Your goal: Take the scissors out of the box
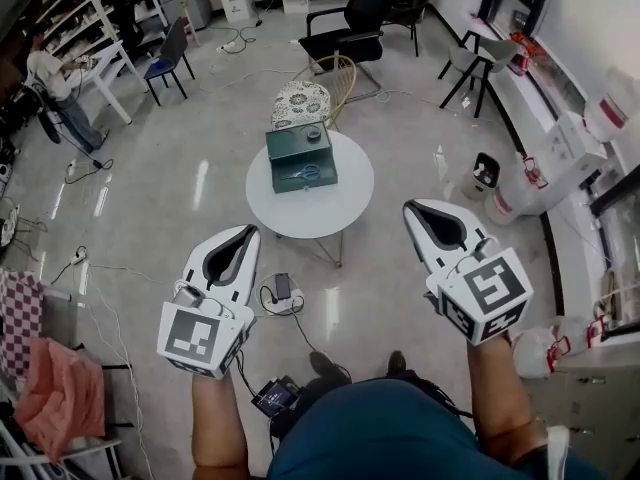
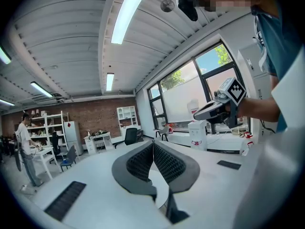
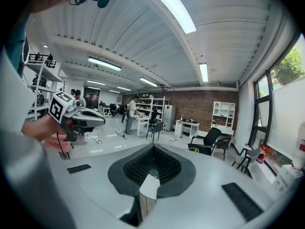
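A dark green box (image 1: 300, 158) with a round knob on top stands on the small round white table (image 1: 345, 203), a good way ahead of me. A small pale shape on its lid may be the scissors (image 1: 304, 172); it is too small to tell. My left gripper (image 1: 252, 230) is held in the air short of the table, at its near left, shut and empty. My right gripper (image 1: 410, 206) hovers at the table's near right, also shut with nothing in it. In the left gripper view the left gripper's pads (image 2: 143, 163) meet; in the right gripper view so do the right gripper's pads (image 3: 164, 163).
A patterned chair (image 1: 300, 103) stands just behind the table, with black office chairs (image 1: 355, 18) farther back. A power strip and cables (image 1: 280, 293) lie on the floor by my feet. White cabinets (image 1: 570, 148) line the right side, and a person (image 1: 55, 83) stands far left.
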